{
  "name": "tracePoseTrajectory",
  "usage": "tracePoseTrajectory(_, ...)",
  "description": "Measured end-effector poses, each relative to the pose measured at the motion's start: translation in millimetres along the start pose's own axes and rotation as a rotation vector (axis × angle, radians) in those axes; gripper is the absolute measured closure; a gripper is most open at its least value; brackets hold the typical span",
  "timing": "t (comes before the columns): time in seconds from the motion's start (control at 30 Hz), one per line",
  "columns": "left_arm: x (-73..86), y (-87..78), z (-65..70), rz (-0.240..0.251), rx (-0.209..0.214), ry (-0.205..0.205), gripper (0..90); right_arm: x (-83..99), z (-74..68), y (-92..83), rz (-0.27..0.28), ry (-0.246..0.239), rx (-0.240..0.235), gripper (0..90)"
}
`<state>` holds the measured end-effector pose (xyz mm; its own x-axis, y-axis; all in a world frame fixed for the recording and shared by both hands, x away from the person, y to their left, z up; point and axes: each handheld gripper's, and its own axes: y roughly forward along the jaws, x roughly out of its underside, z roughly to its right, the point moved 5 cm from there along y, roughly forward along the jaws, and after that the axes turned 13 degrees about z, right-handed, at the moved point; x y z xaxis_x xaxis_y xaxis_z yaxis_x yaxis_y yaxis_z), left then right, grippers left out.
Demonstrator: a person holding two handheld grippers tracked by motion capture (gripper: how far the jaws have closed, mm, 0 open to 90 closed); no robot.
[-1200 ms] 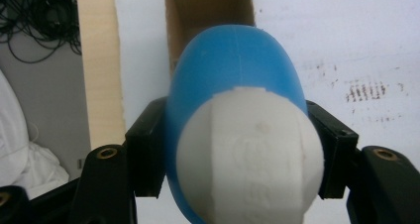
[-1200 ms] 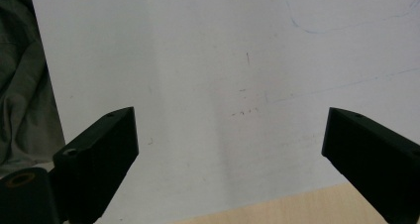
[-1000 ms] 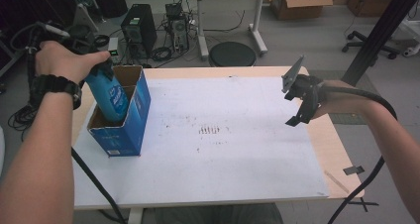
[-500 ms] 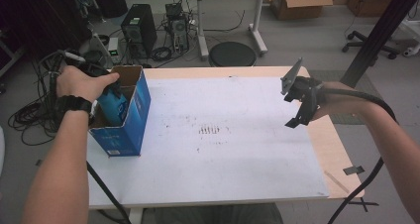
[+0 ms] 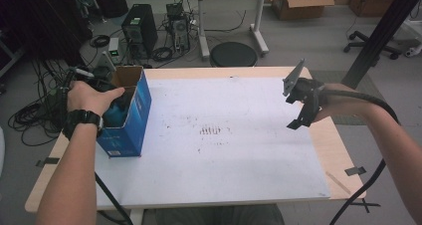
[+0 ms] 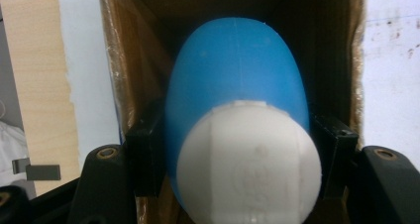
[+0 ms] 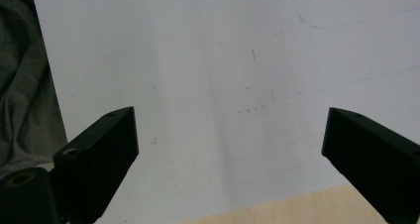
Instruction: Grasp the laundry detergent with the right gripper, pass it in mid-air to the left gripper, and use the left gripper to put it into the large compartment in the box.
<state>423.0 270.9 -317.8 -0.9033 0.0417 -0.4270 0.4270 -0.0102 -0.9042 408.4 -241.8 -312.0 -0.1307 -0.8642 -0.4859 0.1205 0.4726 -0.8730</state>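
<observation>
Wooden table with big white sheet on top, marked with small dark smudges near the middle. Grey floor behind, with computer towers, tangled cables, round black stool and cardboard boxes farther back.

Blue box with open top, standing upright at left edge of white sheet, brown cardboard inside. Left hand with black watch reaching over the box's open top from the left. Left gripper pointing down into the box, jaws pressed tight on both sides of blue bottle. Bottle rounded and smooth, with white cap facing the camera in left gripper view. Bottle's body down inside the box, between the brown walls; a bit of its blue just seen in high view under the hand. Whether bottle touches box bottom: cannot tell.

Right gripper held in the air over right side of table, well apart from the box. Jaws spread wide in right gripper view, nothing between them, just white sheet below and a strip of wood at the bottom edge. Grey cloth at left of that view. Black cable running back along right arm.
</observation>
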Motion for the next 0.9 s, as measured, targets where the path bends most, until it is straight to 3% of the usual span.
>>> tracePoseTrajectory(0.9, 5.3, 7.5, 0.9, -0.007, -0.007, 0.014, 37.4, 2.3, -2.2, 1.7, -0.004, 0.010, -0.003, 7.3)
